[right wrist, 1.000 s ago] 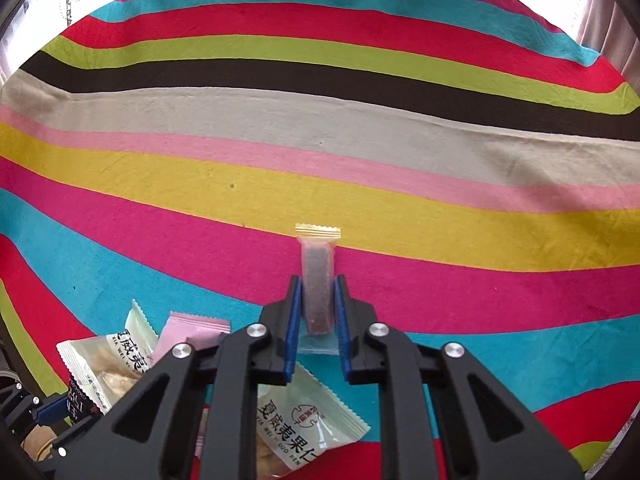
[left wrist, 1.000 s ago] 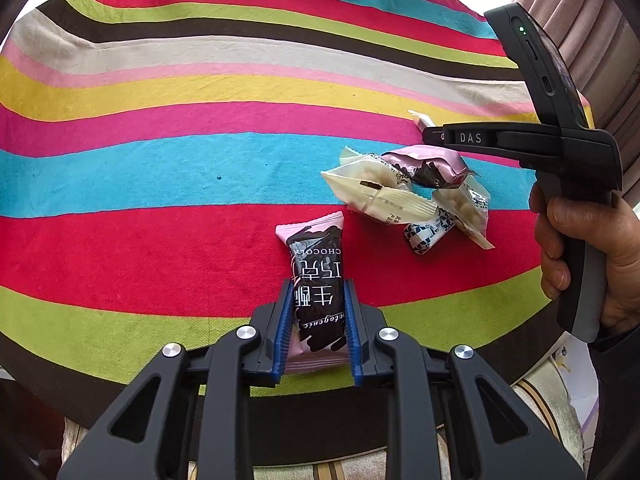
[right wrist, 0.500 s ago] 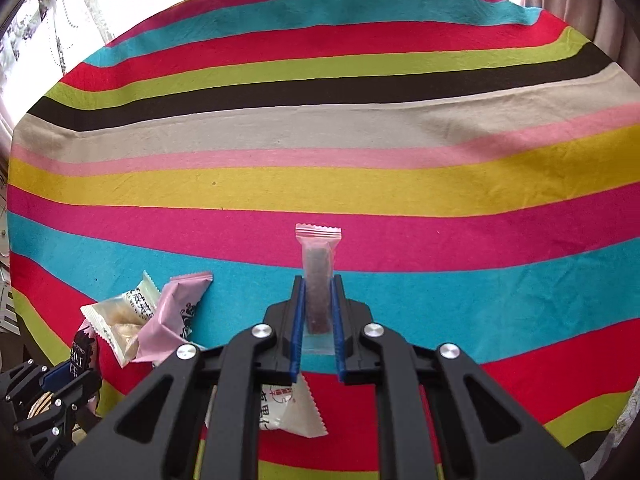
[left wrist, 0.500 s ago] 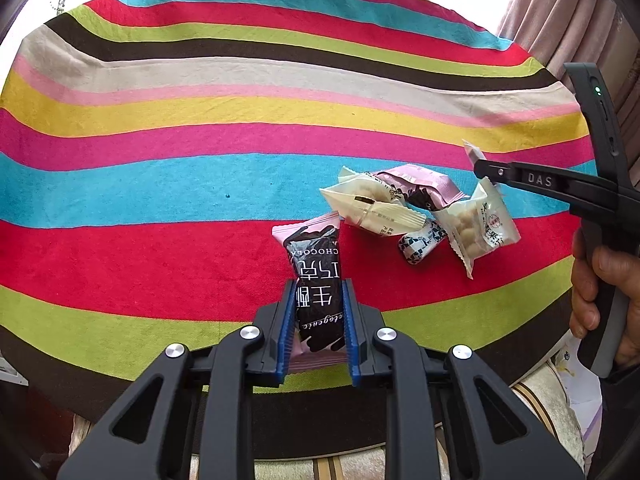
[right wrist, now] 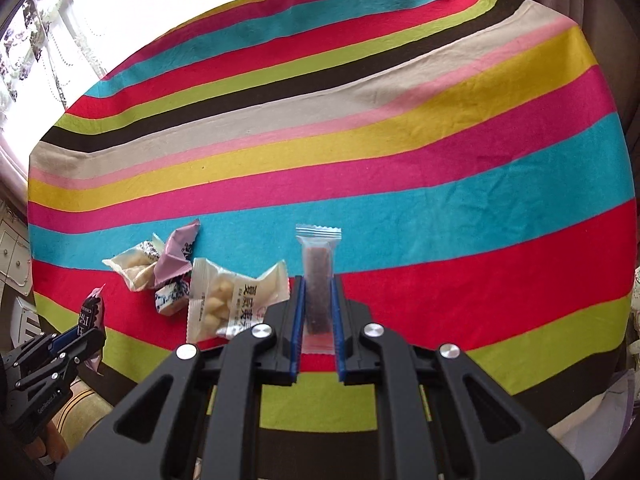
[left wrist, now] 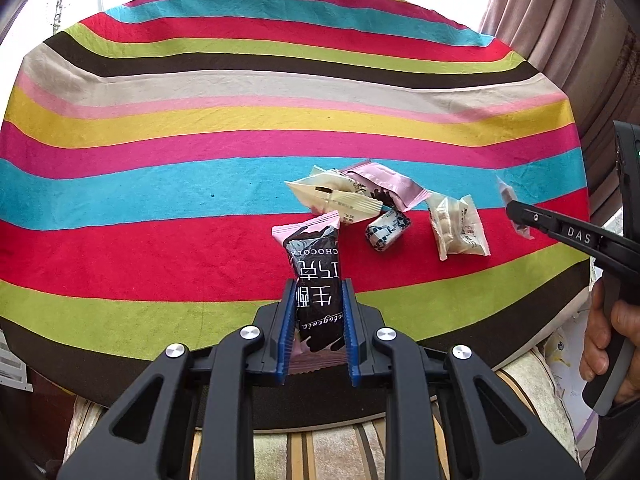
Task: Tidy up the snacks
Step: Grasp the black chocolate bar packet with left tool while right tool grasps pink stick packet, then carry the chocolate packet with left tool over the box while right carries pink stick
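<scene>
My left gripper [left wrist: 316, 292] is shut on a black-and-pink chocolate bar [left wrist: 314, 268], held above the striped cloth. My right gripper [right wrist: 317, 292] is shut on a clear sachet with a brown bar [right wrist: 318, 280]; in the left wrist view it appears at the right edge as the right gripper [left wrist: 520, 216]. A small pile lies on the cloth: a cream packet [left wrist: 332, 196], a pink wrapper [left wrist: 384, 184], a blue-and-white candy [left wrist: 386, 230] and a nut packet [left wrist: 458, 228]. In the right wrist view the nut packet [right wrist: 232, 300] lies just left of my fingers, and the left gripper [right wrist: 80, 332] shows at lower left.
A round table under a striped cloth [left wrist: 200, 128] fills both views. Curtains [left wrist: 568, 32] hang at the back right. A hand [left wrist: 608, 340] grips the right tool's handle. Striped cushion fabric [left wrist: 320, 452] lies below the near table edge.
The right gripper has swung right with the sachet, away from the snack pile, and rolled. The left gripper has lifted slightly with the chocolate bar still in it.
</scene>
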The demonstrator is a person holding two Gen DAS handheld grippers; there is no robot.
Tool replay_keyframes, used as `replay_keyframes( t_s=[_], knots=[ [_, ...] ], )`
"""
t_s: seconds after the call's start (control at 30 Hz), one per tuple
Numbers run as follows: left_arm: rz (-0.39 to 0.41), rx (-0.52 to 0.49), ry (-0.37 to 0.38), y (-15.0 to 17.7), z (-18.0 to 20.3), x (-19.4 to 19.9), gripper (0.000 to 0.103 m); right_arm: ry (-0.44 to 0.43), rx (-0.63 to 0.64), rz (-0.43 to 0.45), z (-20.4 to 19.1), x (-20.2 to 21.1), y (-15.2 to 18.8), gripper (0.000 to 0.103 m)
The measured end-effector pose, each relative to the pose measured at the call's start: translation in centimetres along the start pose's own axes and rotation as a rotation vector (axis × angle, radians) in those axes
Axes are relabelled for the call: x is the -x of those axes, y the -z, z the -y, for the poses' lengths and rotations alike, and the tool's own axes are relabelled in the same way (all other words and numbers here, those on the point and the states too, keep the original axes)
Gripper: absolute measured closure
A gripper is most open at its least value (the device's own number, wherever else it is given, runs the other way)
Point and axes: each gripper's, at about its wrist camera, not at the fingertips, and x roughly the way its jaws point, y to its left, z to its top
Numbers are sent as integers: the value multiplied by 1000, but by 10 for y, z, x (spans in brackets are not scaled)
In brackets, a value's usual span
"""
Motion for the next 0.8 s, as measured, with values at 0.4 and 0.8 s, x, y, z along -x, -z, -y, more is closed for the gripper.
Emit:
replay_keyframes(
  t_s=[0.4,0.8],
  knots=[
    [-15,-85,40,15,51,11,84,-37,-34,-31,14,29,63,90],
    [-37,-175,90,29,103,17,84,-53,-80,-23,45,56,96,90]
  ],
)
